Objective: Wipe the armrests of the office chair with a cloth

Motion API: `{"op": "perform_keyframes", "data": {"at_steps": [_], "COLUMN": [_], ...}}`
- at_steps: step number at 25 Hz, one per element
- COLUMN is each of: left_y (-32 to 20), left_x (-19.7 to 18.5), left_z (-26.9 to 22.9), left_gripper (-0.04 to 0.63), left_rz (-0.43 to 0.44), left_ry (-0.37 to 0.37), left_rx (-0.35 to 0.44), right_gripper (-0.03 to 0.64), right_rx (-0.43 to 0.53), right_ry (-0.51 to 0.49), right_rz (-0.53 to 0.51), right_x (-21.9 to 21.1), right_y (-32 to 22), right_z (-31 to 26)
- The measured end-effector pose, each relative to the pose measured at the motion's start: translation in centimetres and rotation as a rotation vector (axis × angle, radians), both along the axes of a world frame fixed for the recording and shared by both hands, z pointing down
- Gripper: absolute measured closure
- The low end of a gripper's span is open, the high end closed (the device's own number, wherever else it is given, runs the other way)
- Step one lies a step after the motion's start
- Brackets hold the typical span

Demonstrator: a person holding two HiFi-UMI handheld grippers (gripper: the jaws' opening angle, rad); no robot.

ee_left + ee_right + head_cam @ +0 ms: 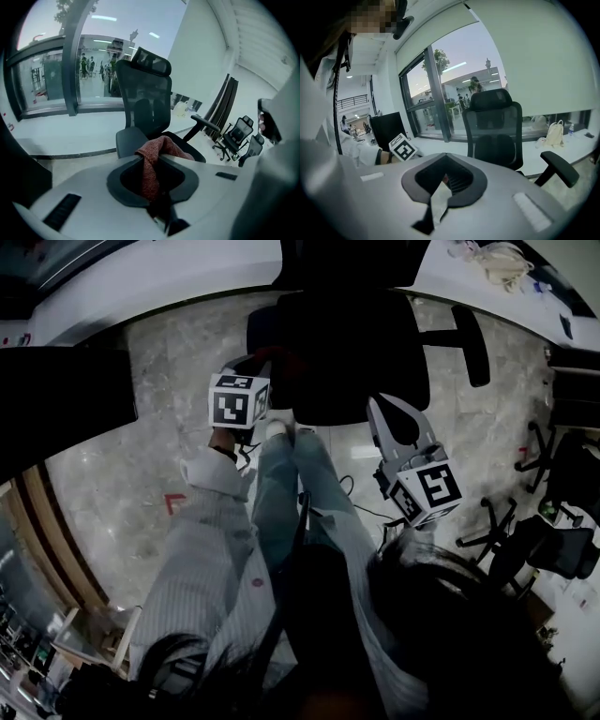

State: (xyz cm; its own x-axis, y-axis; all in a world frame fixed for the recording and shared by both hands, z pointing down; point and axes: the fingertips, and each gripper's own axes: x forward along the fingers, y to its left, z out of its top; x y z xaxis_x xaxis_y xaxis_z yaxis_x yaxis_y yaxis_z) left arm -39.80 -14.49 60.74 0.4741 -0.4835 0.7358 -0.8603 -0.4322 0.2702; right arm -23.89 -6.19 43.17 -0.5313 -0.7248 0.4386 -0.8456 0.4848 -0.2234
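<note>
A black mesh-backed office chair (pixel 347 352) stands in front of me, with its right armrest (pixel 472 343) sticking out to the side. My left gripper (pixel 265 367) is at the seat's left edge, shut on a red cloth (pixel 154 161) that hangs bunched between its jaws. In the left gripper view the chair (pixel 145 103), its near left armrest (pixel 130 140) and its far armrest (pixel 205 123) lie just beyond the cloth. My right gripper (pixel 375 407) hovers near the seat's front right, shut with nothing in it. The right gripper view shows the chair (pixel 494 126) and an armrest (pixel 560 169).
A white desk (pixel 187 287) curves behind the chair, with a pale bag (pixel 502 263) on it. More office chairs (pixel 562 531) stand at the right. A dark screen (pixel 56 399) is at the left. The person's legs (pixel 291 493) are close to the seat.
</note>
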Motion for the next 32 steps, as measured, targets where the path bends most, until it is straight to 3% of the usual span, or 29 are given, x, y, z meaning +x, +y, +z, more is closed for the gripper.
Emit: {"op": "perform_keyframes", "data": {"at_steps": [6,11,14,18,22,26,29,32], "left_y": [-9.7,-12.8,-10.8,-3.3,3.3,9.3,11.0,7.4], "left_x": [-0.8,-2.1,-1.3,0.0,0.5,1.2,1.6,0.5], "left_z": [1.7,2.2,2.2,2.0,0.8,-0.2,-0.3,0.1], "left_gripper": [0.549,0.55,0.552,0.552,0.552,0.552,0.552,0.552], "left_rz": [-0.028,-0.053,-0.018,0.105,0.104,0.128,0.202,0.187], "left_ry": [-0.067,-0.139,-0.053,0.094,0.156,0.216,0.199,0.124], "left_rx": [0.043,0.089,-0.01,-0.194,-0.194,-0.254,-0.273,-0.189], "right_gripper": [0.615,0.615,0.615,0.616,0.615,0.615,0.615,0.615], "right_rx": [-0.059,-0.071,-0.067,-0.056,-0.035,-0.023,-0.026,-0.036], "right_ry": [0.018,0.02,0.001,-0.042,-0.074,-0.095,-0.103,-0.094], "right_rz": [0.047,0.075,0.074,0.052,0.015,-0.027,-0.033,-0.024], "right_x": [1.8,2.5,2.8,2.1,0.7,-0.8,-1.1,-1.2], "right_y": [-0.6,0.1,0.0,-0.6,-2.0,-2.8,-3.3,-3.9], "right_z": [2.7,3.1,3.0,2.5,1.2,0.3,0.2,0.6]}}
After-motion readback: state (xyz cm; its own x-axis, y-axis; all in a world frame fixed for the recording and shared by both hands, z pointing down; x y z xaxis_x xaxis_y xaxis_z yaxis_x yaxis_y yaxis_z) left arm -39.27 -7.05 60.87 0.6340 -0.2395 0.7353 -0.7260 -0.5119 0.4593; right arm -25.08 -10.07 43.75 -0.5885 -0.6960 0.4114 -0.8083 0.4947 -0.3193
